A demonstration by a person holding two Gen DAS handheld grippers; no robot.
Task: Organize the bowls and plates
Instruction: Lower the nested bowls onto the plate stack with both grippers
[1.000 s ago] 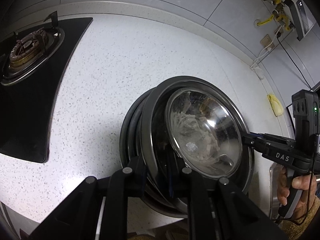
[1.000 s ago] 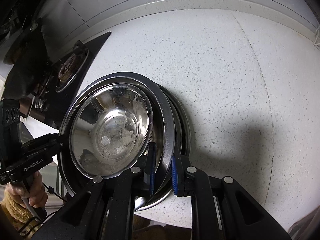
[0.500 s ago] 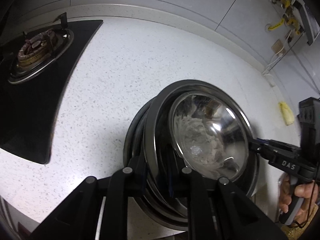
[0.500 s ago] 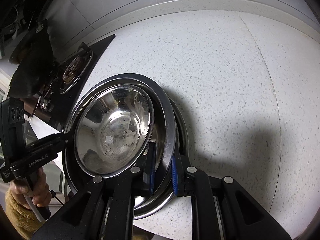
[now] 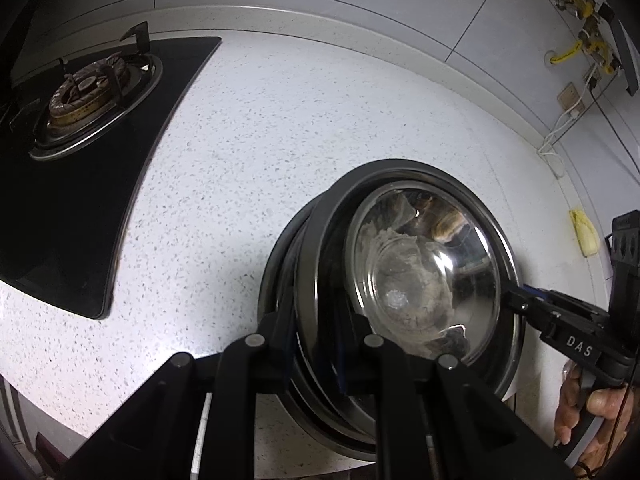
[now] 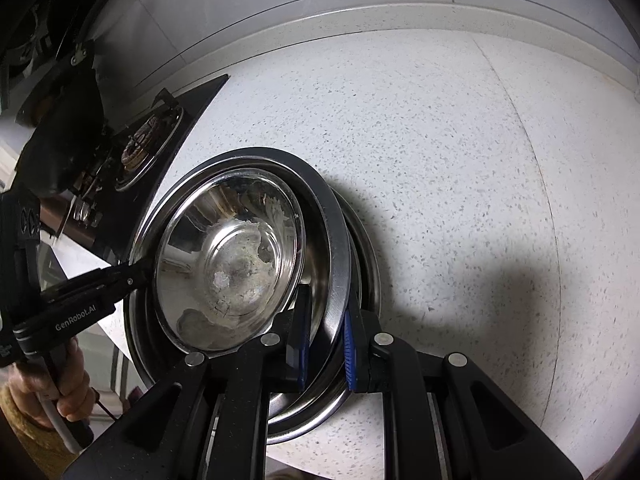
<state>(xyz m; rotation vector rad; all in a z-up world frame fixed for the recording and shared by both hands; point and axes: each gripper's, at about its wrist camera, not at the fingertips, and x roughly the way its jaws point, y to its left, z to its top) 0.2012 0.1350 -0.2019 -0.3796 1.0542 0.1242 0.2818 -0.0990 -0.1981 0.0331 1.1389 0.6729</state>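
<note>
Both grippers pinch the plate (image 6: pixel 334 256) rim: left gripper (image 5: pixel 316 344), right gripper (image 6: pixel 324 340). The stack sits near the worktop (image 6: pixel 440 160) edge. Only the left view shows yellow pipes (image 5: pixel 580 0).

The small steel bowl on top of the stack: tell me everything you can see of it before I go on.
The small bowl is shiny stainless steel, round, with a thin rolled rim and a flat bottom ring. Dried whitish residue smears its inside. It sits nested and tilted in a wider steel plate atop the stack of dishes on the speckled counter. Both grippers, left and right, clamp the plate's rim on opposite sides.
</note>
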